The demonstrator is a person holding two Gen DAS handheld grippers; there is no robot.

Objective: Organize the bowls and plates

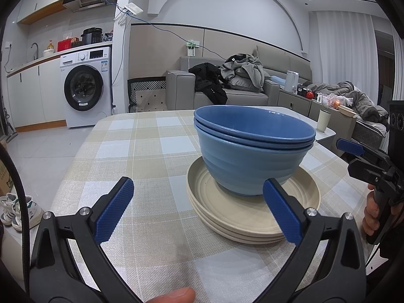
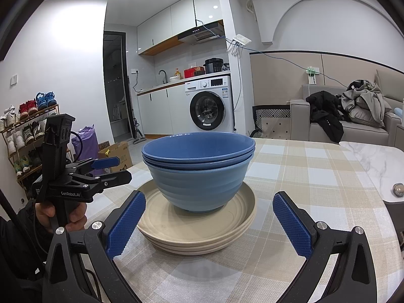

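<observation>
A white washing machine (image 2: 210, 103) is standing under the kitchen counter (image 2: 176, 82), beside white cabinets. Clothes are lying on a grey sofa (image 1: 227, 88). Ceiling lights are shining on white walls, and a shoe rack (image 2: 25, 136) is standing at the left.

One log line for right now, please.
left gripper: open, empty | right gripper: open, empty | bowls: nested, on plates | table: stack standing

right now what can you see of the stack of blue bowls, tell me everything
The blue bowls are three, nested upright, the rims a little uneven. They look like matte speckled plastic with faint ribs on the outer wall, the inside a deeper blue and empty. The bottom bowl stands in the top plate of the beige plates on the checked tablecloth. Neither gripper touches them.
</observation>
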